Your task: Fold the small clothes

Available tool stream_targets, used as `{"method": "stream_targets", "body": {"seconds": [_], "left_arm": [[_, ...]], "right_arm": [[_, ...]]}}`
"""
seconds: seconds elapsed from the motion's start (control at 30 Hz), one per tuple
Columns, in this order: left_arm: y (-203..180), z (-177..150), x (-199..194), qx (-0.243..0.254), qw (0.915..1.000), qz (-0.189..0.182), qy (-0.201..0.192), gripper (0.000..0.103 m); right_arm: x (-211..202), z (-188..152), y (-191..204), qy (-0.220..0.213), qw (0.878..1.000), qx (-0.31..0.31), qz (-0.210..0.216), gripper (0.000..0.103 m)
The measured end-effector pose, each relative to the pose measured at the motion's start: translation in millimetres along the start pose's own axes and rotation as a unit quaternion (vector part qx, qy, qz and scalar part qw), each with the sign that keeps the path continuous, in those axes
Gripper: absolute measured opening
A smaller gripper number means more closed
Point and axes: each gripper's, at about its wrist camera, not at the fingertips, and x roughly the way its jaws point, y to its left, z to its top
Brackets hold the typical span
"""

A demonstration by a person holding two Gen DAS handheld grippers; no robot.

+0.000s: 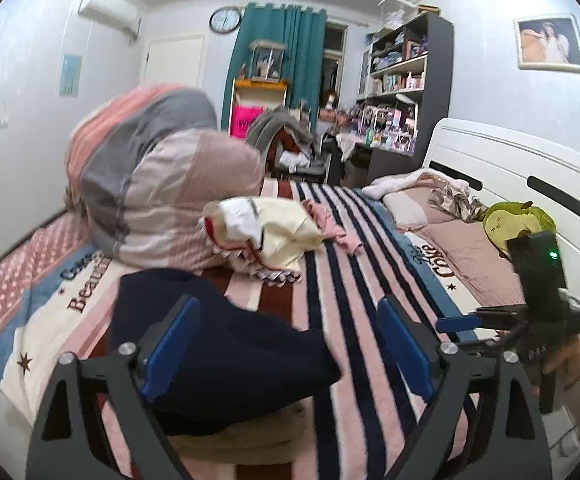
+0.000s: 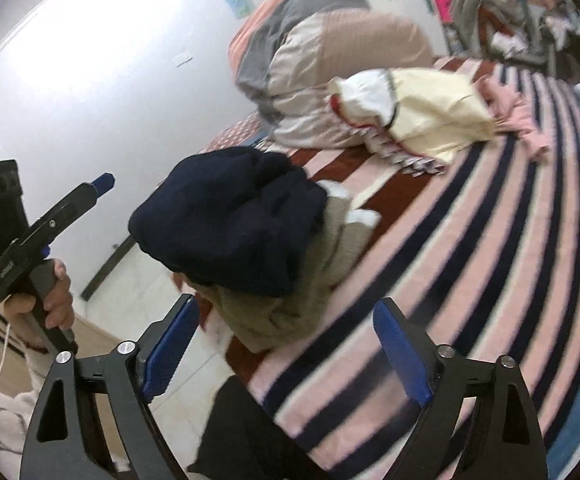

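The landmark is the bed (image 1: pixel 330 280), covered by a striped blanket in pink, navy and dark red.

Far left on the bed, against the wall, rises a bundled duvet (image 1: pixel 162 184) in grey, pink and beige blocks. In front of it, at the bed's near edge, sits a folded navy garment (image 1: pixel 226 340) stacked on a beige one (image 2: pixel 282 304); the right wrist view shows the navy piece lying on top of the beige piece, with both close to the blanket's edge. The left hand-held gripper (image 1: pixel 286 344) hangs over this pile with its blue pads spread wide. The navy cloth shows between them, but neither pad presses on it, so it holds nothing.

Toward the middle of the bed, just beside the duvet, lies a cream and white garment (image 1: pixel 274 232) with a fringed hem, and touching its right side is a small crumpled pink garment (image 1: pixel 334 228).

Further right, at the head of the bed, rest a pink pillow (image 1: pixel 406 208) and a green plush toy (image 1: pixel 518 220).

The right hand-held gripper (image 2: pixel 286 356) is also wide open and empty, above the blanket's near edge, beside the navy pile.
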Motion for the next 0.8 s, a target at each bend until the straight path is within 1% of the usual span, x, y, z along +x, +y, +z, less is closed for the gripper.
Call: {"method": "stream_targets", "body": {"seconds": [0.03,0.13,0.2,0.23,0.27,0.3,0.37,0.43,0.53,0.6,0.7,0.8], "left_arm": [[-11,-1,-1,0.005,1.0,0.001,-0.007,0.093],[-53,-7,-1,0.017,0.9991,0.013,-0.036,0.098],[-78,-13,-1,0.023,0.9979,0.03,-0.053,0.1],[-85,-14,0,0.024,0.9974,0.036,-0.058,0.1],[-96,-17,0,0.026,0.9966,0.045,-0.063,0.101],[-108,-21,2,0.028,0.9959,0.054,-0.067,0.101],[-127,-28,6,0.031,0.9948,0.064,-0.073,0.101],[-141,-32,9,0.029,0.9944,0.068,-0.076,0.102],[-158,-40,10,0.034,0.9949,0.06,-0.073,0.102],[-166,-43,10,0.038,0.9948,0.059,-0.074,0.102],[-173,-45,10,0.041,0.995,0.057,-0.072,0.102],[-176,-47,9,0.041,0.9954,0.051,-0.07,0.102]], "right_arm": [[-9,-6,-1,-0.011,1.0,-0.005,-0.012,0.091],[-40,-27,-4,-0.052,0.996,-0.022,-0.069,0.091],[-62,-44,-6,-0.082,0.989,-0.036,-0.118,0.091],[-70,-51,-7,-0.094,0.985,-0.041,-0.138,0.094],[-81,-60,-8,-0.111,0.979,-0.045,-0.166,0.099],[-90,-67,-9,-0.125,0.973,-0.046,-0.189,0.1],[-108,-84,-11,-0.156,0.957,-0.046,-0.238,0.101],[-123,-98,-14,-0.181,0.942,-0.045,-0.279,0.102],[-137,-113,-15,-0.205,0.924,-0.049,-0.319,0.102],[-145,-121,-12,-0.216,0.911,-0.063,-0.346,0.102],[-150,-126,-7,-0.223,0.898,-0.084,-0.369,0.102],[-156,-130,-1,-0.236,0.893,-0.092,-0.372,0.102]]}}
